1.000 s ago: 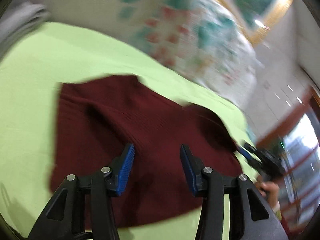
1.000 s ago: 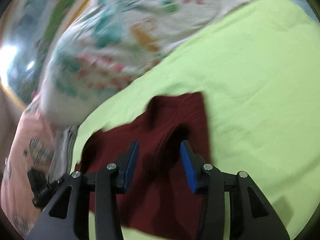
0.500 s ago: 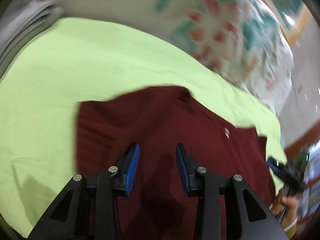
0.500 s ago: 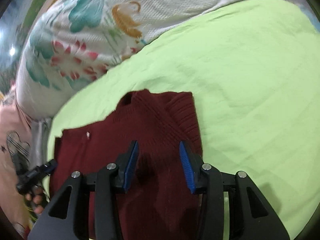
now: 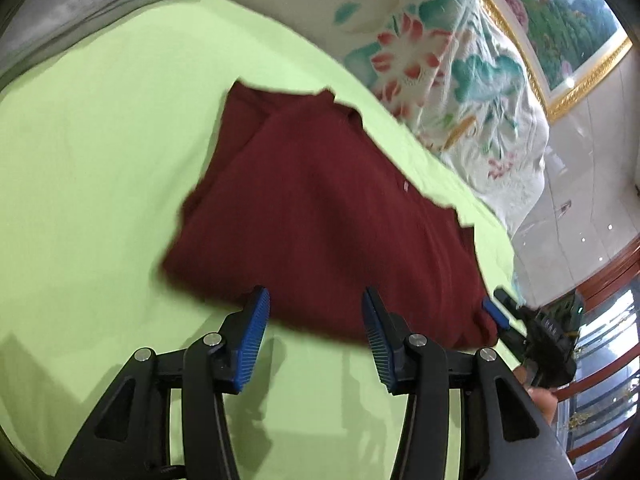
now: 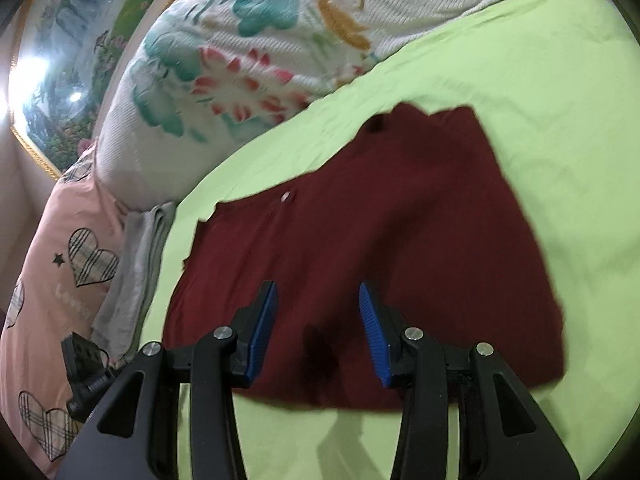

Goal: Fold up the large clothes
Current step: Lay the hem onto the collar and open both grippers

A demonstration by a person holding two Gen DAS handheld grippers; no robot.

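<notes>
- Dark red sweater (image 5: 320,216) lies folded on the light green bed sheet (image 5: 100,152), roughly in the middle of the bed, its ribbed knit flat and in more than one layer.
- In the left wrist view its near edge runs just beyond the fingertips of the left gripper (image 5: 316,340); the far left corner shows a folded-over flap, and the far edge ends short of the flowered quilt (image 5: 440,60).
- The left gripper's blue-padded fingers (image 5: 252,344) are spreading apart at this moment, with only green sheet and the sweater's near hem between them; they pinch nothing.
- The right gripper (image 6: 318,332) hangs over the sweater's near part, fingers (image 6: 262,328) set apart with nothing clamped; its shadow falls on the cloth between them.
- In the left wrist view the right gripper shows at the sweater's near right corner, close to the cloth; whether it touches cannot be told.
- Open room: a wide bare stretch of sheet lies left of the sweater in the left wrist view, and right of and beyond it in the right wrist view.
- Grey folded cloth (image 5: 92,4) lies at the far left edge of the sheet, well apart from the sweater.
- A small pale tag (image 6: 286,197) sits on the sweater; no writing on it can be read.
- A pink pillow (image 6: 60,260) with plaid hearts carries pale lettering, too blurred to read.
</notes>
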